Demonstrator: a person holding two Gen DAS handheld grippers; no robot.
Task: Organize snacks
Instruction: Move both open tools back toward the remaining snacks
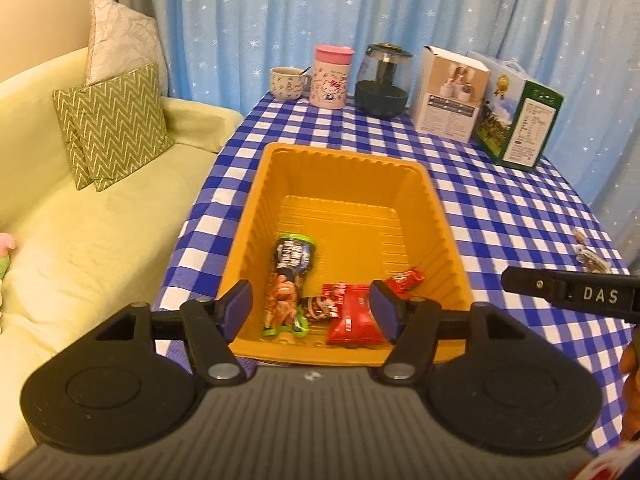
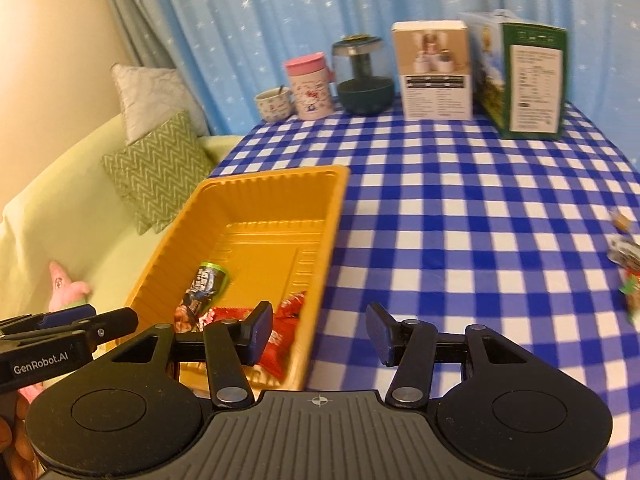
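Observation:
An orange plastic tray sits on the blue checked tablecloth and holds several snacks: a long dark and green packet, a red packet and a small red wrapped sweet. My left gripper is open and empty above the tray's near end. My right gripper is open and empty over the tray's right rim; the same snacks lie to its left. A few loose snacks lie at the table's right edge, also in the left wrist view.
At the back stand a mug, a pink canister, a dark glass jar, a white box and a green box. A pale green sofa with cushions is to the left.

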